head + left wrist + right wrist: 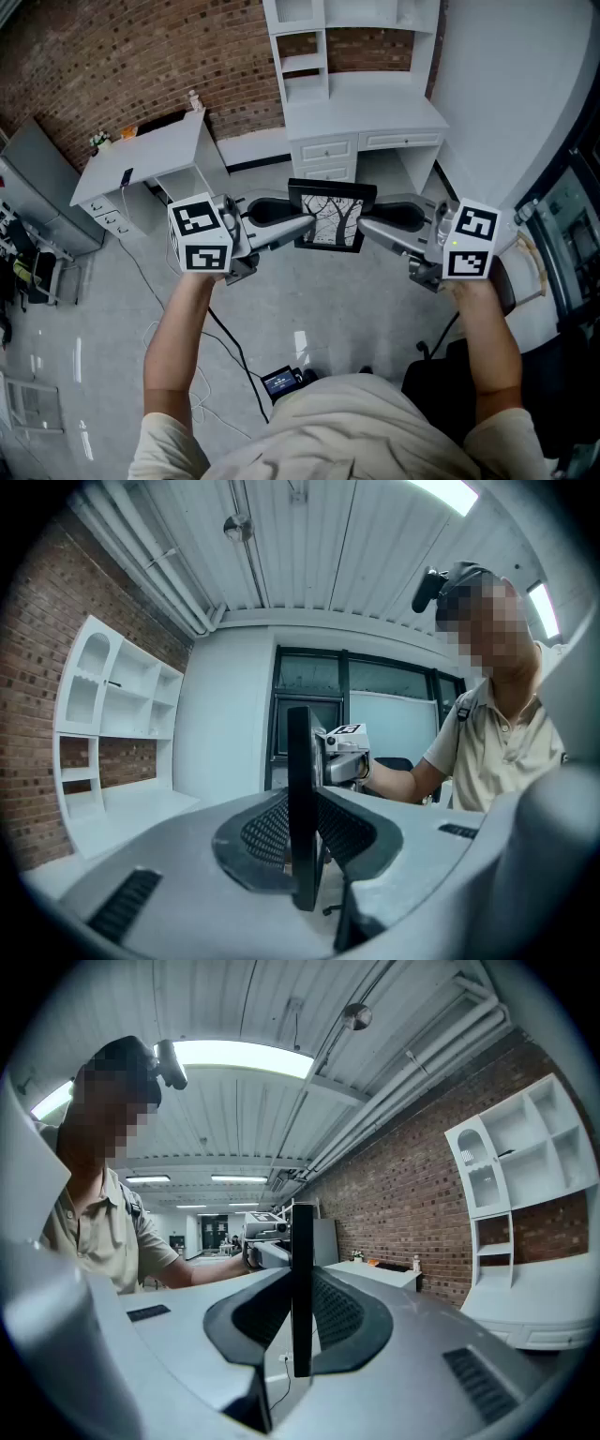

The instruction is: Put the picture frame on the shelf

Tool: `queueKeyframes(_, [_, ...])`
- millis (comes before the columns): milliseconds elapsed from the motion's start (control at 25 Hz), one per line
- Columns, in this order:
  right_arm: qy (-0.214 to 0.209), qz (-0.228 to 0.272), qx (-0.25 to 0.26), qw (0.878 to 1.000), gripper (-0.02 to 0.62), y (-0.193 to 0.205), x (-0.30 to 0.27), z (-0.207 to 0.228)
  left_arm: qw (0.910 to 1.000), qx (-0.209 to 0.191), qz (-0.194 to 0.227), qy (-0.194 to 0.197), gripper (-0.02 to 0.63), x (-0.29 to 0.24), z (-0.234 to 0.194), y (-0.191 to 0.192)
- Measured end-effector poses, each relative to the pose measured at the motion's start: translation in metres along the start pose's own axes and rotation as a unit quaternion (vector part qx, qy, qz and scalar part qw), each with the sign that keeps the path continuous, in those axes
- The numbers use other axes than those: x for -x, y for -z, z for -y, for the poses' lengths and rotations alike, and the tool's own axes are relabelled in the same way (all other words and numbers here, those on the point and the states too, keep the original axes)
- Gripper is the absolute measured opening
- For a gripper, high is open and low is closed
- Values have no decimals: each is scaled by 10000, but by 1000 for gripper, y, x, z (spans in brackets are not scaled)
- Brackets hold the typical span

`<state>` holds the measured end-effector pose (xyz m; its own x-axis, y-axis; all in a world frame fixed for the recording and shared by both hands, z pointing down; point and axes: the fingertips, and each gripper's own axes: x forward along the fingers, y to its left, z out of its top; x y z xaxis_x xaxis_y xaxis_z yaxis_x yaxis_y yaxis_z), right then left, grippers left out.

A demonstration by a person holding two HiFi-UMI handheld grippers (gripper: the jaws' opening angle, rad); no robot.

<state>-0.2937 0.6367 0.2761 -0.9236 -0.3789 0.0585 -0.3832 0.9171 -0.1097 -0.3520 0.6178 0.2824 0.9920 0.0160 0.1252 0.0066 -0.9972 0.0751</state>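
The left tool (302,225) is clamped on the left edge of the picture frame (331,217), a jaw pressed on each face. The frame, showing bare trees, hangs in the air over the floor (309,309), short of the white shelf (302,64). The right tool (367,225) grips its right edge likewise
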Motion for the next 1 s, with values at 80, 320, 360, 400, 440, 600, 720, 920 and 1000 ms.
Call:
queueKeyframes(80, [12, -7, -10, 10000, 60, 0, 0, 0, 10000, 13, 9, 5, 77, 0, -1, 0])
queueKeyframes(320, [45, -31, -46, 10000, 60, 0, 0, 1, 10000, 46, 15, 22, 77, 0, -1, 1])
queueKeyframes(360, [50, -29, -54, 10000, 60, 0, 0, 1, 10000, 47, 16, 28, 77, 0, -1, 1])
queueKeyframes(400, [52, -28, -54, 10000, 60, 0, 0, 1, 10000, 48, 17, 34, 77, 0, -1, 1])
queueKeyframes(440, [55, -28, -47, 10000, 60, 0, 0, 1, 10000, 51, 19, 39, 77, 0, -1, 1])
queueKeyframes(600, [95, -30, -21, 9999, 61, 1, 0, 2, 10000, 56, 34, 54, 77, -1, -2, 2])
queueKeyframes(720, [135, 0, -54, 9999, 60, 2, -1, 3, 10000, 54, 48, 67, 77, 0, -3, 3])
queueKeyframes(920, [216, 56, -103, 9997, 61, 4, 0, 5, 9999, 70, 66, 113, 77, -2, -5, 5])
queueKeyframes(1000, [258, 73, -117, 9996, 61, 6, -12, 6, 9998, 83, 75, 135, 77, 8, -11, 10])
